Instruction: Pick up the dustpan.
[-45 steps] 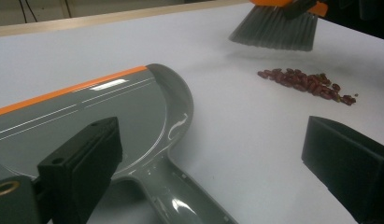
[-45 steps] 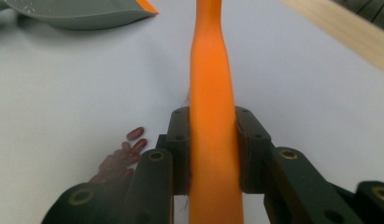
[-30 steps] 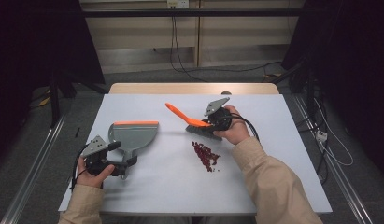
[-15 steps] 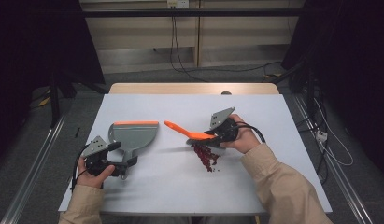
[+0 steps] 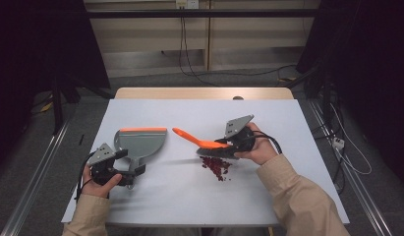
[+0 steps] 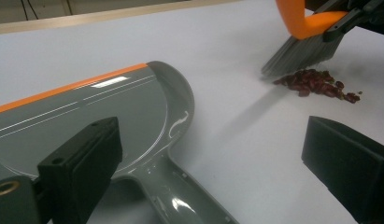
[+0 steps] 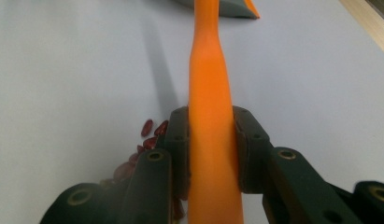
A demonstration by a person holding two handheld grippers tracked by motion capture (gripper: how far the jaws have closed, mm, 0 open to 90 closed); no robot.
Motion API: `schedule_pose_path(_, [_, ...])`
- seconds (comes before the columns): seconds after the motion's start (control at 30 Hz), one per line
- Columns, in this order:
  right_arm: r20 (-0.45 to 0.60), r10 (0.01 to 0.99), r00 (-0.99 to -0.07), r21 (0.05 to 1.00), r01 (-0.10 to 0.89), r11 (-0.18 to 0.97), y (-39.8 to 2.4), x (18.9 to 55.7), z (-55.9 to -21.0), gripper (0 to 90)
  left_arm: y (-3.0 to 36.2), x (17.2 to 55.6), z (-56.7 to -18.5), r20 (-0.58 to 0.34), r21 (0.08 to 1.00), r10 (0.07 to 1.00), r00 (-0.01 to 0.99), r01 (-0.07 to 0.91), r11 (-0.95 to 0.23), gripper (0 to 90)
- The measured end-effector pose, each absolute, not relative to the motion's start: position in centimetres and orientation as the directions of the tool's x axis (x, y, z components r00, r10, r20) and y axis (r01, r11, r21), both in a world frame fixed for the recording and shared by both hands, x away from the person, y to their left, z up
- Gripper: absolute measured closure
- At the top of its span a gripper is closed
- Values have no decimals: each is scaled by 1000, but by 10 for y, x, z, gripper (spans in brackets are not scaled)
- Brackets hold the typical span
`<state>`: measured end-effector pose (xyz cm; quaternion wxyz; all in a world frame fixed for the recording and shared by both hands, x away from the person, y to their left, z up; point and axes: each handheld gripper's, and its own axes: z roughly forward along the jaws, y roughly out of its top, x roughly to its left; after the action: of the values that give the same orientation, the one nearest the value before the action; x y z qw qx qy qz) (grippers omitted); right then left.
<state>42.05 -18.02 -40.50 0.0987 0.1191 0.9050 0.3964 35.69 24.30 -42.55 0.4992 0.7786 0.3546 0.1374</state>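
A grey dustpan (image 5: 140,142) with an orange front lip lies flat on the white table, left of centre. My left gripper (image 5: 127,169) sits at its handle. In the left gripper view the black jaws stand wide apart, open, with the dustpan's handle (image 6: 180,196) lying between them and touched by neither pad. My right gripper (image 5: 224,145) is shut on the orange handle (image 7: 210,84) of a brush (image 5: 199,141). Its grey bristles (image 6: 304,46) hang just over the far edge of a small pile of dark red beans (image 5: 216,167).
The white tabletop (image 5: 189,201) has bare room in front of and behind the beans. A wooden strip (image 5: 204,93) runs along the far edge. Cables and dark stands sit on the floor beyond and to both sides.
My right hand has brought the brush toward the near side and down, from behind the beans to right over them. The left hand and dustpan have stayed put.
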Motion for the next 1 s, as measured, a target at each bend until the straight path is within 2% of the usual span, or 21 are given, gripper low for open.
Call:
schedule_pose_path(0.13, [-57, 317, -947, 768, 161, 619, -183, 418, -397, 713, 243, 357, -426, -139, 875, 689, 711, 415, -251, 50])
schedule_pose_path(0.33, [-5, 281, -960, 799, 165, 578, -181, 398, -384, 713, 243, 357, -426, -140, 875, 689, 711, 415, -250, 50])
schedule_pose_path(0.6, [136, 196, -971, 797, 225, 560, -178, 372, -403, 713, 242, 357, -426, -141, 873, 688, 712, 417, -253, 49])
schedule_pose_path(0.8, [201, 204, -958, 783, 283, 554, -181, 380, -420, 714, 241, 357, -426, -144, 874, 687, 713, 417, -250, 49])
schedule_pose_path(1.0, [198, 214, -956, 791, 285, 541, -183, 393, -424, 713, 242, 358, -426, -141, 873, 688, 712, 417, -253, 50])
